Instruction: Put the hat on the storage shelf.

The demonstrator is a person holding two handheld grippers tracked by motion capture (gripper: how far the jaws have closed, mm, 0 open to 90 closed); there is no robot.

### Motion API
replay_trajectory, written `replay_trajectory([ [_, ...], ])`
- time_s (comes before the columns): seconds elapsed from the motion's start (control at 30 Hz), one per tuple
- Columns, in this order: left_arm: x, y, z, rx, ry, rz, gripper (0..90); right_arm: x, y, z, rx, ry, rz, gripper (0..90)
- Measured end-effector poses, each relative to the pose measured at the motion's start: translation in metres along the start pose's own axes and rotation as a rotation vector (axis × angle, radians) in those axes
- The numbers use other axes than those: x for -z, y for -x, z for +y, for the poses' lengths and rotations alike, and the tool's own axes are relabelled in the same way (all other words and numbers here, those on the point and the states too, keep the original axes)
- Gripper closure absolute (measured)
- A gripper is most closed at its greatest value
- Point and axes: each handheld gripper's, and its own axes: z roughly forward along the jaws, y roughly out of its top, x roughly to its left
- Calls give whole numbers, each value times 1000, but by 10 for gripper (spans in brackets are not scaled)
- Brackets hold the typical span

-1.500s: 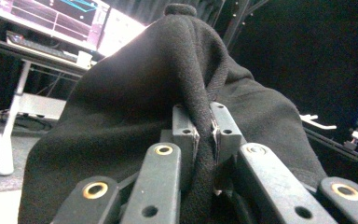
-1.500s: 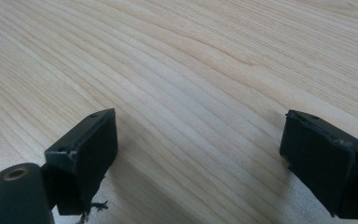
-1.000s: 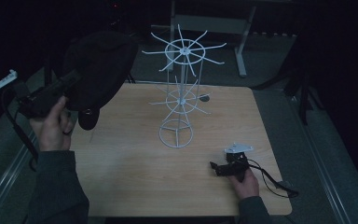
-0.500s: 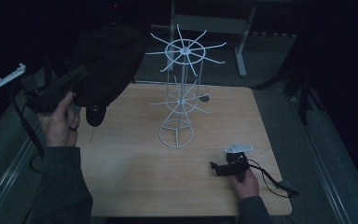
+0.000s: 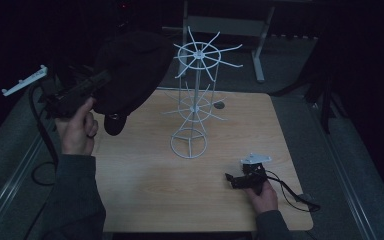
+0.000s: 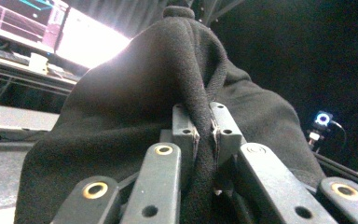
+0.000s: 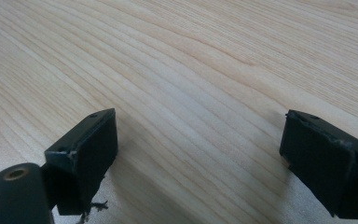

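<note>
A black knit hat hangs in the air over the table's far left corner, held up by my left gripper. In the left gripper view the jaws are shut on a fold of the hat, my left gripper pinching its rim. A white wire rack with spoked arms stands upright at the middle of the table, just right of the hat. My right gripper rests low at the table's near right, and in its own view my right gripper stands open over bare wood.
The wooden table has bare room in front and to the right of the rack. A small dark disc lies behind the rack. A metal desk frame stands beyond the table's far edge. A cable trails from the right gripper.
My left gripper has carried the hat to the right and a little forward, closer to the top of the rack. The right gripper has stayed where it was.
</note>
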Motion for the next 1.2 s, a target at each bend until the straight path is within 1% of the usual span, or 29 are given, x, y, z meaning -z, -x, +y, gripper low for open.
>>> replay_trajectory([
  [0.17, -8, 0, -7, -6, -45, -1, 842, 0, 0, 0, 1, 0, -1, 109],
  [0.37, -14, -9, -22, 15, -118, 8, 840, 0, 0, 0, -1, 0, 0, 109],
  [0.4, -15, -10, -24, 13, -130, 10, 840, 0, 0, 0, 1, 0, 0, 109],
  [0.5, -17, -12, -28, 14, -154, 4, 837, 0, 0, 0, 1, -1, 0, 109],
  [0.57, -18, -13, -29, 16, -179, -1, 827, 0, 0, 0, 2, -1, 0, 109],
  [0.63, -19, -13, -30, 13, -203, 3, 787, 0, 0, 0, 1, -1, 0, 109],
  [0.73, -20, -14, -31, 13, -228, 6, 699, 0, 0, 0, 0, 0, 0, 109],
  [0.8, -21, -14, -32, 18, -236, 5, 654, 0, 0, 0, -1, 0, -1, 109],
  [0.9, -23, -14, -32, 22, -234, 10, 591, 0, 0, 0, 0, 0, -1, 109],
  [1.0, -23, -14, -31, 41, -215, 8, 510, 0, 0, 0, 1, 0, -1, 109],
  [1.07, -21, -13, -30, 46, -206, 5, 458, 0, 0, 0, 2, 0, -1, 109],
  [1.2, -18, -13, -28, 48, -189, 17, 410, 0, 0, 0, 1, 0, 0, 109],
])
